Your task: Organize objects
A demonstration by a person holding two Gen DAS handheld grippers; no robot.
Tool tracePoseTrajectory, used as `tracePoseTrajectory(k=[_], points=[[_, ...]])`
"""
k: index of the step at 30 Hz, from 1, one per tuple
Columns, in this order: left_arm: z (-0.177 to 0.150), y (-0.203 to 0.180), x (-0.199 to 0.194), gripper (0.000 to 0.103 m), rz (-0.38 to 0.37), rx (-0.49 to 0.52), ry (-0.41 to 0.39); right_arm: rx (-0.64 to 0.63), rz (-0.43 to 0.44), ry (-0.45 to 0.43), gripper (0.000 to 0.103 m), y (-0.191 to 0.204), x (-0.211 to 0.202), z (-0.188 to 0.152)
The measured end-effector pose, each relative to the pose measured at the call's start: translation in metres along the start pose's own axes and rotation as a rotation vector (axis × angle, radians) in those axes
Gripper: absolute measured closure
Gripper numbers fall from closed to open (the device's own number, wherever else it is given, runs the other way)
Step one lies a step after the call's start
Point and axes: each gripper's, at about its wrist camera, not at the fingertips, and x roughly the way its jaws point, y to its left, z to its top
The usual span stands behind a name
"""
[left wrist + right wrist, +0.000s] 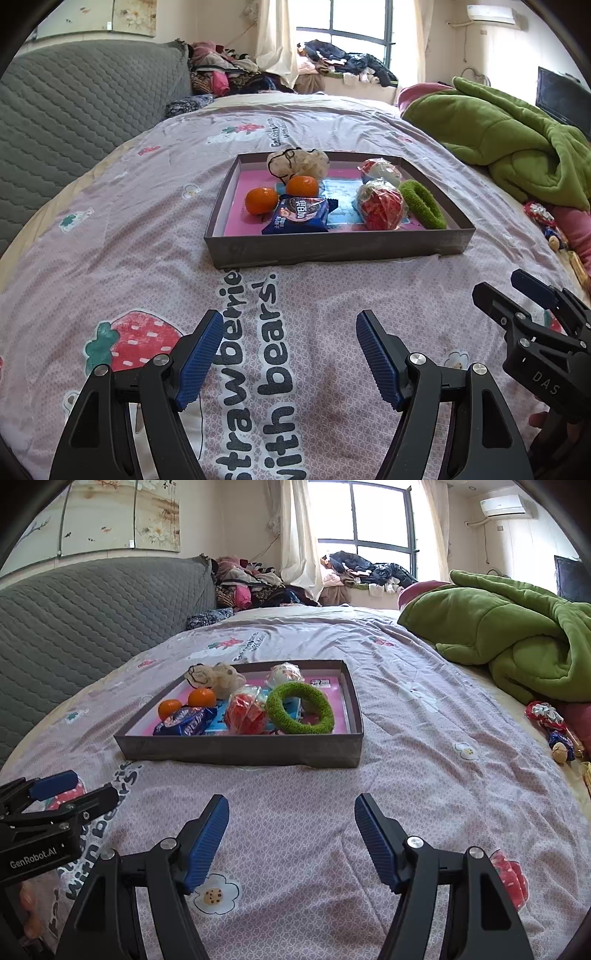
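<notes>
A shallow grey box [332, 246] [240, 752] with a pink floor lies on the bed. Inside it sit two oranges [261, 200] [201, 697], a blue snack packet [300, 216] [184, 721], a red wrapped bundle [382, 207] [245, 713], a green fuzzy ring [423, 204] [299, 708], a beige pouch [299, 161] [221, 675] and a white wrapped item [380, 170] [286, 674]. My left gripper [288, 321] stands open over the bedspread, short of the box, nothing between its fingers. My right gripper [291, 805] is open too, empty, also short of the box.
A green blanket [517, 136] [517, 635] is heaped at the right. Wrapped sweets [550, 723] lie near the right bed edge. A grey quilted headboard [81, 107] runs along the left, with clothes piled by the window behind.
</notes>
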Motion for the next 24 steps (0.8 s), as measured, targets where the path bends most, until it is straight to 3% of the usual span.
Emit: tracePoseTrajectory(k=[24], points=[[0.002,-0.0009,0.0053,0.027,0.005,0.017,-0.004,-0.015,-0.007,0.023,0.033,0.0017,0.0079,-0.0043]])
